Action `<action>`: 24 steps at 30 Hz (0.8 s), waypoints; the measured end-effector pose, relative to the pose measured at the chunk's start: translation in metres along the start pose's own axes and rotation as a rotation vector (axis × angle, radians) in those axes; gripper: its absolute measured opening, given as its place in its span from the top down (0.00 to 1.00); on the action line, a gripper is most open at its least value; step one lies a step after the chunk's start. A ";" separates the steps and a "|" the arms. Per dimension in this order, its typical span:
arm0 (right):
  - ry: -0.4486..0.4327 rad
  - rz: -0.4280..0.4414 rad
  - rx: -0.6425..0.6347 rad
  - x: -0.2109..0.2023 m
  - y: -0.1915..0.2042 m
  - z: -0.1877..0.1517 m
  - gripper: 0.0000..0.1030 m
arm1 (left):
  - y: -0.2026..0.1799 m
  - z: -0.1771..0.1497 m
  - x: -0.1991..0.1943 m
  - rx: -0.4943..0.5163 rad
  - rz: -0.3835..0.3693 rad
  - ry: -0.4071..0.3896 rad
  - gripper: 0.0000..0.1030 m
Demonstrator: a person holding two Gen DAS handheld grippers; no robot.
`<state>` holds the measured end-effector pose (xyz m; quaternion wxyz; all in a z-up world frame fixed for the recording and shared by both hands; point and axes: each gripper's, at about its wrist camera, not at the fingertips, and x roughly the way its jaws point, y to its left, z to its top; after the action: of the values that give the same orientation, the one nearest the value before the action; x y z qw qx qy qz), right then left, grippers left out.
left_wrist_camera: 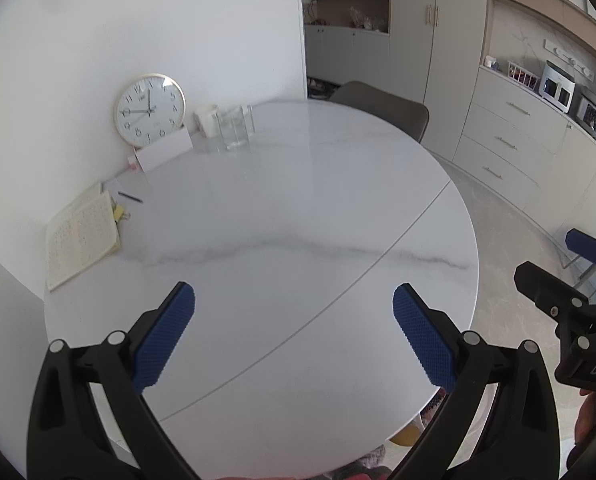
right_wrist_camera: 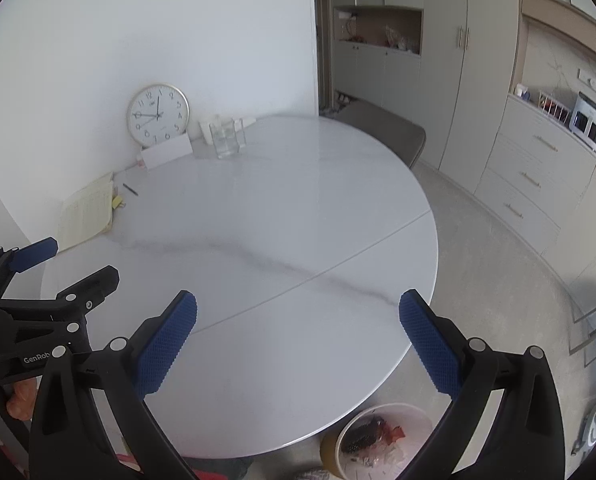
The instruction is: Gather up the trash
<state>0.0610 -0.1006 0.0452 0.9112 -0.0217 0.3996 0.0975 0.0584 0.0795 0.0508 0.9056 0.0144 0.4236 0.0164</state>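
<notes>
My left gripper (left_wrist_camera: 293,300) is open and empty above the near part of a round white marble table (left_wrist_camera: 298,184). My right gripper (right_wrist_camera: 298,308) is open and empty over the same table (right_wrist_camera: 277,200), to the right of the left one. Each shows in the other's view: the right gripper at the right edge of the left wrist view (left_wrist_camera: 554,264), the left gripper at the left edge of the right wrist view (right_wrist_camera: 73,264). A round bin (right_wrist_camera: 382,436) with red and dark scraps and crumpled paper stands on the floor under the table's near right edge.
At the table's far left are a wall clock (left_wrist_camera: 150,110), a white box (left_wrist_camera: 163,154), clear glasses (left_wrist_camera: 233,128), an open booklet (left_wrist_camera: 79,236), a pen (left_wrist_camera: 130,197) and yellow clips (left_wrist_camera: 119,212). A grey chair (left_wrist_camera: 382,108) stands behind. Cabinets and drawers (left_wrist_camera: 506,140) line the right.
</notes>
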 end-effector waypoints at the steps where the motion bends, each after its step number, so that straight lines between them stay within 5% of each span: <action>1: 0.014 0.000 0.003 0.004 0.001 -0.002 0.02 | 0.000 -0.002 0.003 0.000 -0.003 0.011 0.08; 24: 0.044 -0.006 0.032 0.016 -0.005 -0.008 0.02 | -0.001 0.001 0.016 0.001 -0.031 0.035 0.08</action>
<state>0.0667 -0.1044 0.0274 0.9027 -0.0106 0.4211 0.0881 0.0696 0.0797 0.0391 0.8982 0.0080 0.4394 0.0023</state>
